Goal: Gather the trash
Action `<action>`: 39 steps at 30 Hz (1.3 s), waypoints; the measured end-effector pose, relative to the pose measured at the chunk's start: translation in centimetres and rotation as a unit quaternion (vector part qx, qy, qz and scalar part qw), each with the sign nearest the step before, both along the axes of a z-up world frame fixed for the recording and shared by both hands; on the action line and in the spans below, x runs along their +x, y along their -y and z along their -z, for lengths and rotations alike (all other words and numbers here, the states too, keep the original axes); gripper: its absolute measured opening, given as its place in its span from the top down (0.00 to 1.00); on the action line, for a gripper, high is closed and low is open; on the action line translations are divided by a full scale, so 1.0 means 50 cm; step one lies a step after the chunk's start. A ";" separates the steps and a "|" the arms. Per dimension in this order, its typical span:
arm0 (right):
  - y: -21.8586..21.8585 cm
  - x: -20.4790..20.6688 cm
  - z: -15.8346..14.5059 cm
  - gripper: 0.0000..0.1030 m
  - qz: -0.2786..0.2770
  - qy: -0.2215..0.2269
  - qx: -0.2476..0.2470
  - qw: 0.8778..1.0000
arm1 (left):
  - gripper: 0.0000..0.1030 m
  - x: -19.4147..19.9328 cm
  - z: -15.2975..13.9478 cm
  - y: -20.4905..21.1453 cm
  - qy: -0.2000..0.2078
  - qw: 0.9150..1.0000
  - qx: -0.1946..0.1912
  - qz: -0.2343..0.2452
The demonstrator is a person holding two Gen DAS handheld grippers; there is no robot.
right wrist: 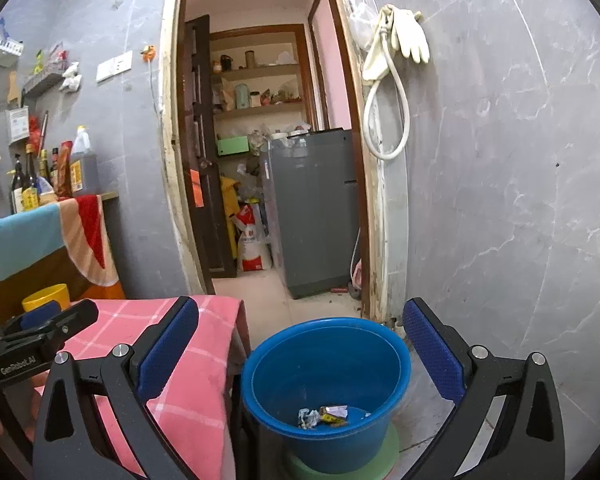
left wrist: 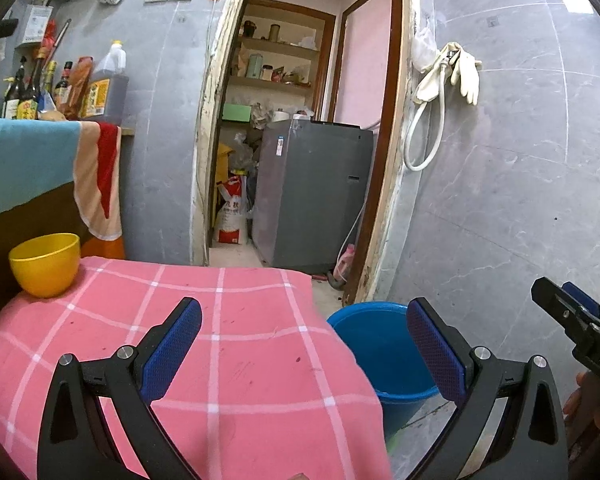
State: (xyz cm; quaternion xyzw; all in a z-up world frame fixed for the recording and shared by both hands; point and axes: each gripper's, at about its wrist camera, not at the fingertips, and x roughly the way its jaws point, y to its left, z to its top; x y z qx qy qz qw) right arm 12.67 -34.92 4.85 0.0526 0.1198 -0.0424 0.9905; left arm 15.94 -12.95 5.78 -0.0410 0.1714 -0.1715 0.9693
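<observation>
A blue bucket (right wrist: 324, 364) stands on the floor at the right side of a table covered with a pink checked cloth (left wrist: 228, 344). Crumpled wrappers (right wrist: 324, 416) lie at its bottom. My right gripper (right wrist: 300, 344) hovers open above the bucket with nothing between its blue pads. My left gripper (left wrist: 304, 344) is open over the right end of the pink cloth, also empty; the bucket (left wrist: 380, 352) shows between its fingers. Each gripper appears at the edge of the other's view: the right gripper (left wrist: 572, 312), the left gripper (right wrist: 44, 320).
A yellow bowl (left wrist: 46, 264) sits at the far left corner of the pink cloth. Behind it a counter holds bottles (left wrist: 32, 92) and a draped towel (left wrist: 100, 176). An open doorway leads to a grey washing machine (left wrist: 312, 196). Grey tiled wall on the right carries hung gloves (left wrist: 464, 72).
</observation>
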 end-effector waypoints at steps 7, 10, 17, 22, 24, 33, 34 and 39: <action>-0.025 -0.058 0.001 0.00 -0.003 0.016 -0.011 1.000 | 0.02 -0.057 0.006 -0.028 0.011 1.000 0.005 -0.013; -0.033 -0.080 0.006 0.00 -0.002 0.021 -0.014 1.000 | 0.02 -0.080 0.009 -0.037 0.018 1.000 0.010 -0.019; -0.058 -0.122 0.021 0.00 -0.008 0.033 -0.018 0.999 | 0.02 -0.122 0.029 -0.062 0.025 0.999 0.008 -0.039; -0.074 -0.146 0.034 0.00 -0.013 0.036 -0.025 0.999 | 0.02 -0.147 0.047 -0.076 0.030 0.998 0.008 -0.054; -0.079 -0.155 0.039 0.00 -0.014 0.037 -0.027 0.999 | 0.02 -0.158 0.054 -0.080 0.033 0.998 0.010 -0.061; -0.101 -0.193 0.065 0.00 -0.010 0.045 -0.046 0.998 | 0.02 -0.192 0.083 -0.095 0.032 0.996 0.015 -0.080; -0.103 -0.197 0.067 0.00 -0.010 0.047 -0.047 0.998 | 0.02 -0.194 0.085 -0.096 0.032 0.996 0.013 -0.082; -0.113 -0.210 0.074 0.00 -0.007 0.053 -0.053 0.997 | 0.02 -0.207 0.095 -0.097 0.037 0.995 0.014 -0.090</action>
